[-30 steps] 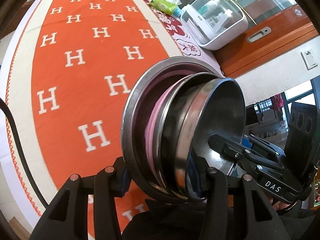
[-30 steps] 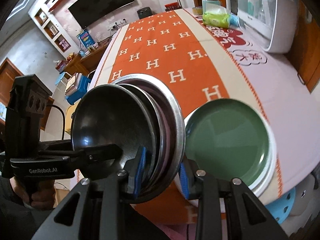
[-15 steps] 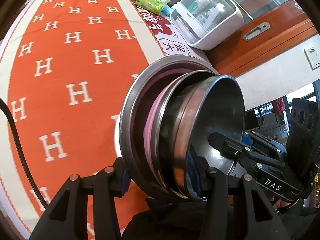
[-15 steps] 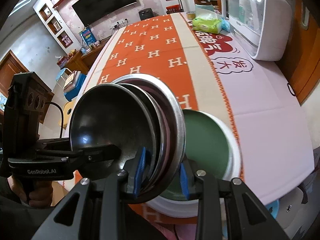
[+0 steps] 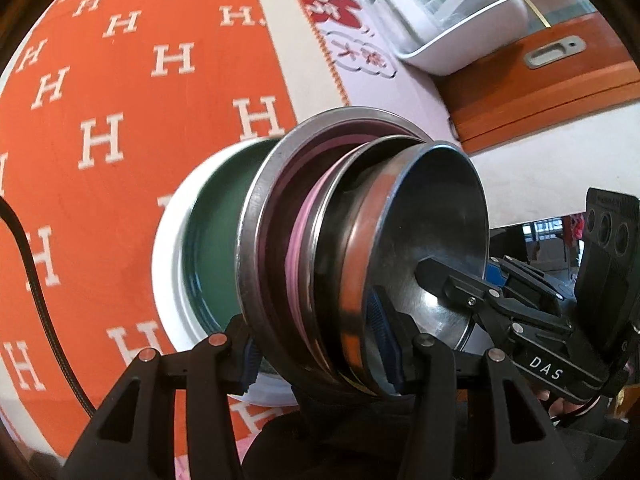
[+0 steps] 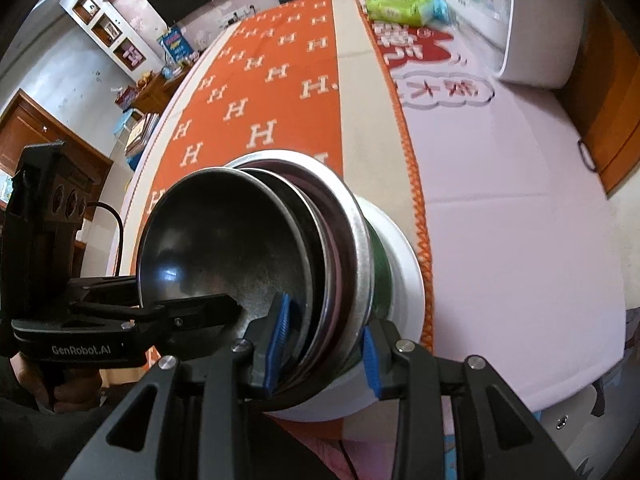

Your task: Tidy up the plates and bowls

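Observation:
Both grippers clamp one nested stack of dishes from opposite sides: a wide steel plate [image 5: 260, 216], a pink plate [image 5: 298, 236] and steel bowls [image 5: 436, 240] inside it. My left gripper [image 5: 320, 344] is shut on the stack's rim. My right gripper [image 6: 324, 344] is shut on the same stack [image 6: 224, 240]. The stack sits low over a green plate with a white rim [image 5: 208, 232], also in the right wrist view [image 6: 400, 256]; contact cannot be judged.
An orange tablecloth with white H marks [image 5: 120, 80] covers the table [image 6: 520, 220]. A white lidded container [image 5: 448, 12] and a green packet [image 6: 400, 6] stand at the far right. The table's near edge lies just under the grippers.
Both grippers have carried the stack toward and down over the green plate, which now sits directly beneath it. The grip on the stack is unchanged.

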### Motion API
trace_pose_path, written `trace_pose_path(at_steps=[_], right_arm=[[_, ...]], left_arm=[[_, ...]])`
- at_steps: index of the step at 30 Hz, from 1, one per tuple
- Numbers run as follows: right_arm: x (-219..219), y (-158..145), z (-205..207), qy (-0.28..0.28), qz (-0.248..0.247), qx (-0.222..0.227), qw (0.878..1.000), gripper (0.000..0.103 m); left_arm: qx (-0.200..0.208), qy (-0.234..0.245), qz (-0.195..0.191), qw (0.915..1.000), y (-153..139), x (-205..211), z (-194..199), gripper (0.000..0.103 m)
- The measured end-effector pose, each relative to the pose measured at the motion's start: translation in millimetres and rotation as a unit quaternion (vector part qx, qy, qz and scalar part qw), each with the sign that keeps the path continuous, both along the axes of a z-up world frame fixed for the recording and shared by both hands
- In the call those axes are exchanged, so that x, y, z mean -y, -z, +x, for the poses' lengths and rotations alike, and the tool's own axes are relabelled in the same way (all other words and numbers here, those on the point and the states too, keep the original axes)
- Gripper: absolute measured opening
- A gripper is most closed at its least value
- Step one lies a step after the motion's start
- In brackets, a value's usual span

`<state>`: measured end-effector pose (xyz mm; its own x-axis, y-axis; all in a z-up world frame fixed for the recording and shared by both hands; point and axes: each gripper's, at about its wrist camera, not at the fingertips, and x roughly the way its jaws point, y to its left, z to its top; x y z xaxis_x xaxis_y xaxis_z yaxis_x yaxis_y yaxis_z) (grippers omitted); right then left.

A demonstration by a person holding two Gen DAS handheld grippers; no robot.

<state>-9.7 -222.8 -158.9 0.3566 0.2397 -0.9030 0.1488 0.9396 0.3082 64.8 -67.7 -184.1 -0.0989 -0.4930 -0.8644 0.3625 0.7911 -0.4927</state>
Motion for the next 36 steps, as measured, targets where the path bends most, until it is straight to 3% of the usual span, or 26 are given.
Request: trace_pose_path(at_steps=[5,13,24,29,36], right_arm=[[11,19,7,-0.017,0.031,-0.030,0.999,0.035],[13,36,21,-0.059,0.037,-0.066,0.995,0.041],[10,42,30,-0.085,0.063,-0.070,0.992,0.042],[10,50,25,-0.073,0.066,-0.076,0.992,0.049],[17,42,17,-0.042,0.062,-0.040,0.996,0.055]], left_arm=[[-0.019,-0.018,0.030,0.9992,11,7,-5,0.047],[-0.025,-0.048,0.053,0.9971,20,12,-2,0.046],[-0.015,-0.088,0.082,0.9926,20,2,-4,0.046],[-0.006,-0.098,0.089,0.9912,19,1,-6,0.048],[0.009,-0.095,0.088,0.9916,14,4,-7,0.050]])
